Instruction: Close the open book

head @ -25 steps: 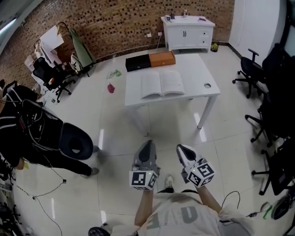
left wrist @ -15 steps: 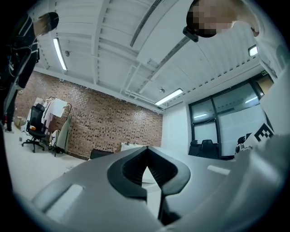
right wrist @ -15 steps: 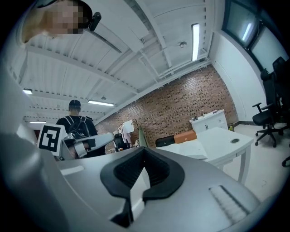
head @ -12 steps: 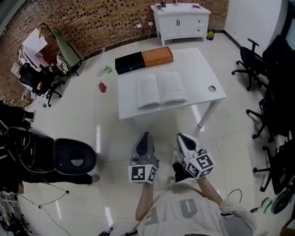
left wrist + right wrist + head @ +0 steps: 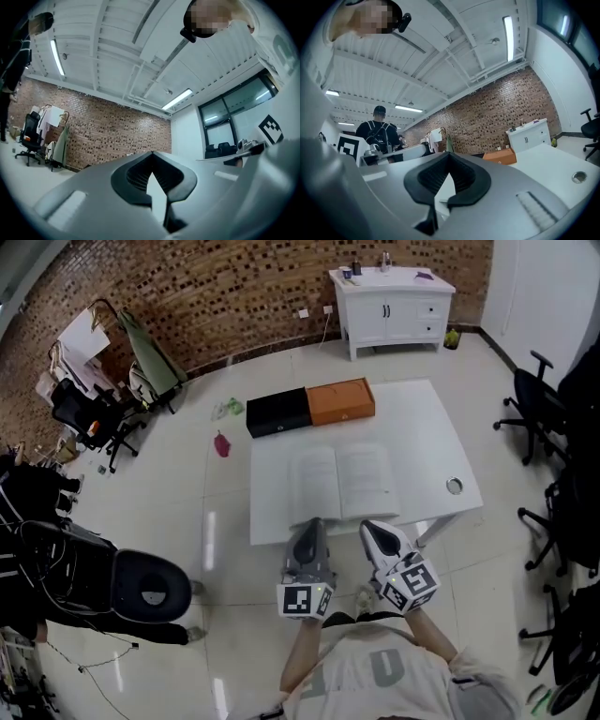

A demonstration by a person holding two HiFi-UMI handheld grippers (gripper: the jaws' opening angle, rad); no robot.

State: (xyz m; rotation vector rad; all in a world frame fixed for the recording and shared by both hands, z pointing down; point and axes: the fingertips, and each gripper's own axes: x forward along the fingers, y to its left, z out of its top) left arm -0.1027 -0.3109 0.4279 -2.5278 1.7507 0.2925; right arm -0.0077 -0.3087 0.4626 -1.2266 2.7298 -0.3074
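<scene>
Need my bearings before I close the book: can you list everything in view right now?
table: one, white, middle of the room.
open book: one, white pages, on the table's near half.
black box: one, black, table's far edge.
orange box: one, orange, right of the black box.
round fitting: one, grey, table's near right corner.
cabinet: one, white, far end of the room.
office chairs: several, black, right side.
round seat: one, black, near left.
bystander: one, black clothes, left side.
left gripper: one, grey, at the table's near edge, shut, empty.
right gripper: one, grey, beside it, shut, empty.
</scene>
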